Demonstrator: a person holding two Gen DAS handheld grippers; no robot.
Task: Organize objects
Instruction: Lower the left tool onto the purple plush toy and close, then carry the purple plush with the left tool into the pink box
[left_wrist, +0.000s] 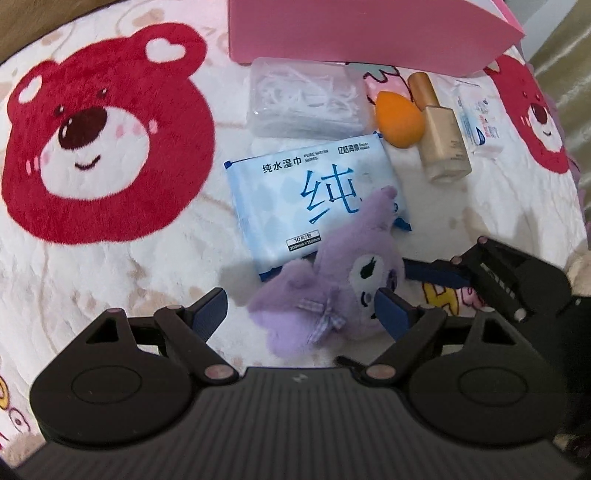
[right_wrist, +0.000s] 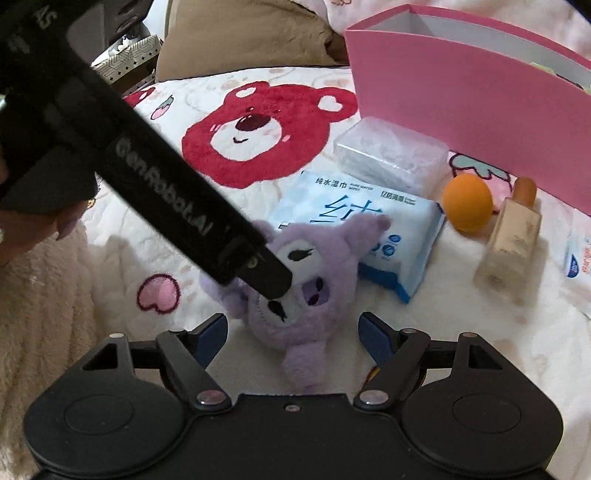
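Note:
A purple plush toy (left_wrist: 321, 295) lies on the bear-print blanket (left_wrist: 107, 129), its ear resting on a blue pack of wet wipes (left_wrist: 314, 199). My left gripper (left_wrist: 299, 308) is open and straddles the plush from above. Its right pad sits against the plush's face and its left pad stands clear. In the right wrist view my right gripper (right_wrist: 293, 328) is also open around the plush toy (right_wrist: 306, 295), neither pad pressing. One of the left gripper's fingers (right_wrist: 271, 278) comes in from the upper left and lies across the plush's face.
Behind the wipes are a clear plastic box (left_wrist: 306, 99), an orange sponge (left_wrist: 397, 116), a beige foundation bottle (left_wrist: 441, 136) and a small tissue packet (left_wrist: 478, 125). An open pink box (right_wrist: 480, 122) stands at the back right. A brown pillow (right_wrist: 240, 37) lies beyond the blanket.

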